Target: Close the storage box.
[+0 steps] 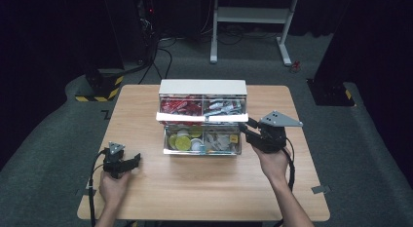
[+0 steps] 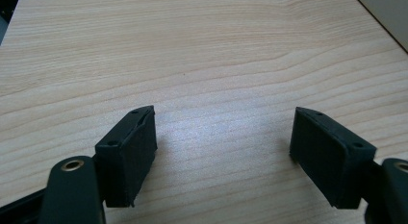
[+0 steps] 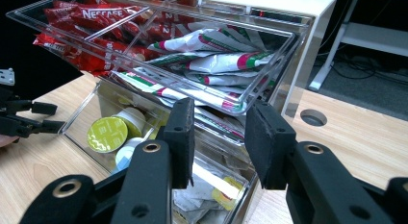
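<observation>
The right gripper (image 3: 219, 137) is closing its jaws narrowly at the front corner of the upper clear drawer (image 3: 231, 101) of the sachet organiser mid-table – apparently gripping it, so sliding comes next – while the left gripper (image 2: 223, 152) is resting wide open and empty on the table (image 2: 202, 51).

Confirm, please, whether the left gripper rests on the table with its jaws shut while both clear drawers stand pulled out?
Not quite: the jaws of the left gripper stand open, with bare table between them, as the left gripper view shows. It does rest on the table, and both clear drawers are pulled out.
</observation>
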The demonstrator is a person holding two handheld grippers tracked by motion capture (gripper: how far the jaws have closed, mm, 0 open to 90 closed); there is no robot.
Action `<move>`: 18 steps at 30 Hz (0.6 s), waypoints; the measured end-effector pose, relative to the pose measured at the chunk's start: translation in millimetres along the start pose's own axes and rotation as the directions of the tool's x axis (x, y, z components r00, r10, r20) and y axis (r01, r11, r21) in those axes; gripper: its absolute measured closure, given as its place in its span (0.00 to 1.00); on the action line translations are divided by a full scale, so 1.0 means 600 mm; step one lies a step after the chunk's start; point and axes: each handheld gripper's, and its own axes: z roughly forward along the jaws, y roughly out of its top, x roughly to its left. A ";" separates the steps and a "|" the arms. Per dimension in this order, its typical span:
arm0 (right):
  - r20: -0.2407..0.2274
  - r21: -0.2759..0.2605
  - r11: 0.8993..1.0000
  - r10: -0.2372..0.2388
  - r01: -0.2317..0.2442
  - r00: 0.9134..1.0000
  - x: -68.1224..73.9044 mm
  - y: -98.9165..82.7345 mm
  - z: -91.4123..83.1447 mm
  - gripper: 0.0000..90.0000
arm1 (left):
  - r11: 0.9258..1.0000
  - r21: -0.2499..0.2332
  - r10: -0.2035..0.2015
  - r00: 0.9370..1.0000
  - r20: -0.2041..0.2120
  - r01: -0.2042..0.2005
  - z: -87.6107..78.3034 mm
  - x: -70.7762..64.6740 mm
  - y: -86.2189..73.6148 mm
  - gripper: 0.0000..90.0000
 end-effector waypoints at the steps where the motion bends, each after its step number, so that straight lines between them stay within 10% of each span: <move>1: -0.002 0.005 1.000 -0.001 0.001 1.000 0.000 0.001 0.002 0.71 | 1.000 0.000 0.000 1.000 0.000 0.000 0.000 0.000 0.000 0.27; 18: 0.007 0.014 1.000 0.002 -0.002 1.000 0.003 0.008 0.013 0.72 | 1.000 0.000 0.001 1.000 0.001 -0.001 0.000 0.000 0.000 0.27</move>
